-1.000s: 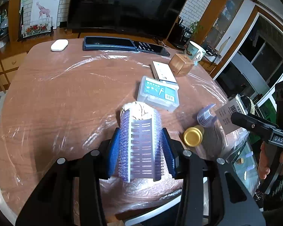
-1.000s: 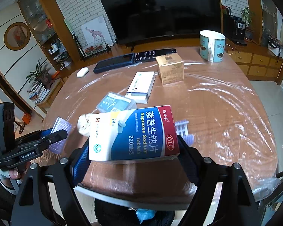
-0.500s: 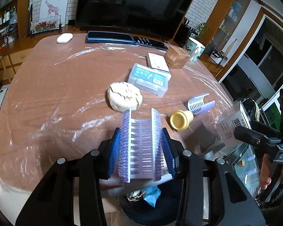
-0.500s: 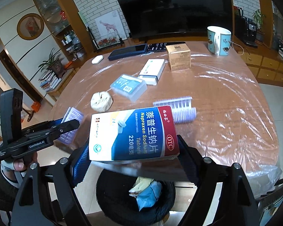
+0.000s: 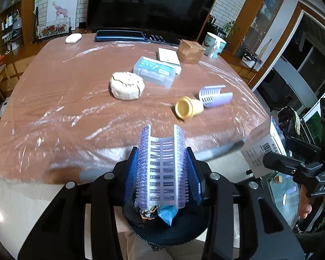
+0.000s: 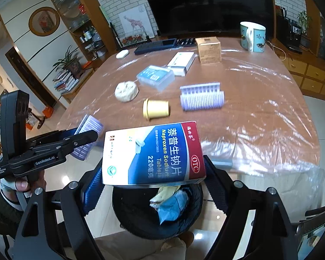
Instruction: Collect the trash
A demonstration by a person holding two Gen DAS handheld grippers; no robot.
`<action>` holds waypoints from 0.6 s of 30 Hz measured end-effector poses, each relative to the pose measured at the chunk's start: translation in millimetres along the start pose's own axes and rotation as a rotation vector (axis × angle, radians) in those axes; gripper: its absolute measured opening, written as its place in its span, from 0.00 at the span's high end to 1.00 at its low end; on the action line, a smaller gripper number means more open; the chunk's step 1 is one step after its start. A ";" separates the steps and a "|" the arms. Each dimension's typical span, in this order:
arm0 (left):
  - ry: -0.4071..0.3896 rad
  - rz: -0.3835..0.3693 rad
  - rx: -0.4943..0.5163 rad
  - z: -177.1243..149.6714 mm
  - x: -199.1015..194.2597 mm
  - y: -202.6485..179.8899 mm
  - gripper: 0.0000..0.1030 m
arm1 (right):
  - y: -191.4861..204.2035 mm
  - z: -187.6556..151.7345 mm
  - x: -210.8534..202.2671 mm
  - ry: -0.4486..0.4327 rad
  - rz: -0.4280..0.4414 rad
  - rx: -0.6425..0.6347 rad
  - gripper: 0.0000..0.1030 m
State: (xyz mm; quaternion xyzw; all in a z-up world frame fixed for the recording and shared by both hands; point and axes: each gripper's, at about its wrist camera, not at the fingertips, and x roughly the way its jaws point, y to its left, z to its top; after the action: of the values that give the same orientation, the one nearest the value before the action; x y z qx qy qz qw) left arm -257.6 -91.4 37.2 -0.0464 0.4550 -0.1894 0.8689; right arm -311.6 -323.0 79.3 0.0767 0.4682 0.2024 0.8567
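Black bin [image 6: 138, 218] holding blue and yellowish scraps sits below both grippers: left gripper [image 5: 161, 169] fingers pinching purple curler [image 5: 161, 164], right gripper [image 6: 153, 173] fingers clamping Naproxen box [image 6: 153, 153].

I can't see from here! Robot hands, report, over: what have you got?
Left gripper shut on purple roller. Right gripper shut on medicine box. Both above black bin, nothing blocking. Gold cap waits on table.

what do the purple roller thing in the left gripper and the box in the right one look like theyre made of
Purple roller: looks like moulded translucent plastic, with a slotted shell and rows of fine bristles along both edges. Box: printed cardboard with a slightly glossy finish, judging by its sharp folded edges and flat printed panels. Each sits clamped in its hand-held gripper.
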 end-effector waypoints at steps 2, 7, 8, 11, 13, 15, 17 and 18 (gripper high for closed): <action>0.005 0.003 0.007 -6.7 -1.8 -4.1 0.57 | 1.4 -6.2 -0.9 0.008 0.002 -0.003 0.21; 0.019 0.001 0.018 -20.2 -3.9 -12.9 0.57 | 4.1 -21.0 -2.2 0.029 0.006 -0.008 0.21; 0.022 0.000 0.020 -22.8 -4.2 -14.5 0.57 | 4.5 -23.4 -1.9 0.033 0.006 -0.009 0.21; 0.030 -0.003 0.027 -29.4 -5.1 -18.4 0.57 | 5.6 -30.9 -0.9 0.046 0.005 -0.012 0.21; 0.034 -0.004 0.032 -32.3 -5.2 -20.9 0.57 | 6.4 -37.0 -0.2 0.056 0.004 -0.013 0.21; 0.039 -0.004 0.040 -36.9 -5.4 -24.2 0.57 | 6.8 -41.1 0.7 0.064 0.004 -0.014 0.21; 0.047 -0.004 0.046 -40.8 -5.1 -26.3 0.57 | 7.4 -45.7 1.3 0.071 0.002 -0.016 0.21; 0.051 -0.004 0.050 -43.0 -4.9 -27.4 0.57 | 7.9 -47.7 1.9 0.075 0.000 -0.017 0.21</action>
State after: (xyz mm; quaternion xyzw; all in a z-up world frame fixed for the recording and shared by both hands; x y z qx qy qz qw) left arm -302.7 -111.0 22.9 -0.0209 0.4721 -0.2036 0.8574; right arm -352.6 -317.8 54.2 0.0618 0.4980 0.2091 0.8393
